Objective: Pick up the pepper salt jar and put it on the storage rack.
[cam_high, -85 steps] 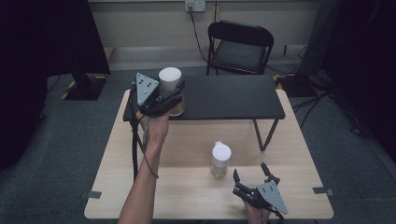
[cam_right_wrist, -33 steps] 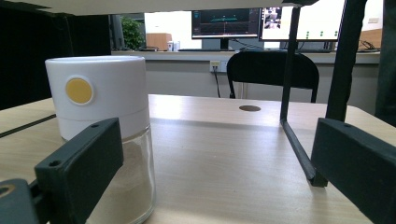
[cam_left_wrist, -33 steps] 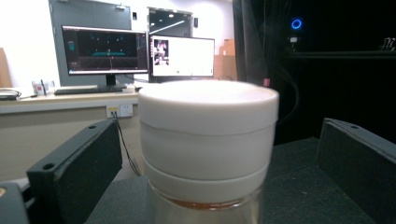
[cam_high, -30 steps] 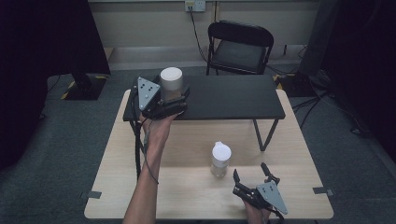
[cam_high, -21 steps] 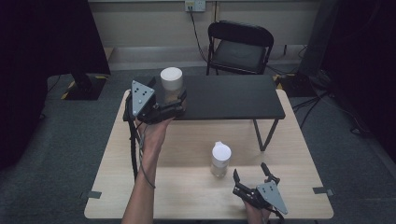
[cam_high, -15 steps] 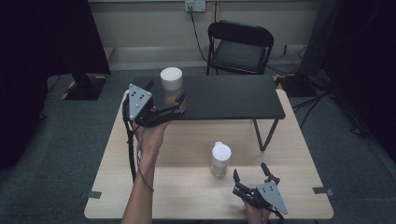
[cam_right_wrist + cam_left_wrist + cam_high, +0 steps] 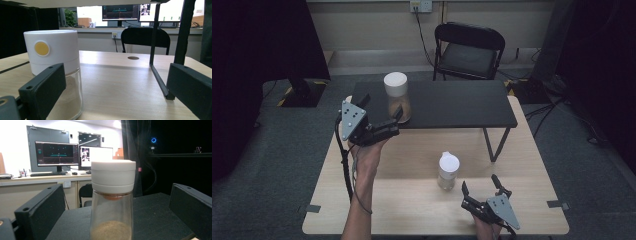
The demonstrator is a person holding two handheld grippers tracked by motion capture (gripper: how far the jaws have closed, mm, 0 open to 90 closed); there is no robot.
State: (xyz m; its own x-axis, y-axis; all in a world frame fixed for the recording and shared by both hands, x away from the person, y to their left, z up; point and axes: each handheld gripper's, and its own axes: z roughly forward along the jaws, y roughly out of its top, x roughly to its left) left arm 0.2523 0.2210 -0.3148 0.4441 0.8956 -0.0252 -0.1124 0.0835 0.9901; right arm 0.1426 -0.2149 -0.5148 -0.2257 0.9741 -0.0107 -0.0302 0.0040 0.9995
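Glass jar on shelf: clear body, white cap, brown powder low inside, upright on the black shelf [image 7: 452, 102] near its front left edge [image 7: 396, 97]; in the left gripper view it stands centred between the jaws [image 7: 111, 202]
Left gripper: [image 7: 382, 111] jaws spread wide, nothing held, tips just short of the jar, no contact visible
Key relation: jar lies straight ahead of the left gripper, long axis vertical, jaws flank it at mid-body height; a forward push then squeeze looks like the move (judgement)
Nearer hand: left, clearly; right is well apart at the near table edge
Second jar: same type, white cap with a yellow dot, tan powder, upright on the wooden table [image 7: 377, 200] below the shelf [image 7: 448, 171]; in the right gripper view it sits left of centre, beside the left jaw [image 7: 53, 72]
Right gripper: [image 7: 482, 188] jaws parted, empty, resting low on the table, second jar just ahead and to its left
Shelf: matte black top, fine grainy texture, thin black metal legs [image 7: 157, 52]
Table surface: pale wood grain, smooth, small round hole further back [image 7: 133, 58]
Grip note: glass is smooth and round, cap is wider than the body; gripping the body under the cap looks safest (judgement)
Background: black folding chair [image 7: 469, 50] behind the shelf, monitors [image 7: 56, 153] on a far desk
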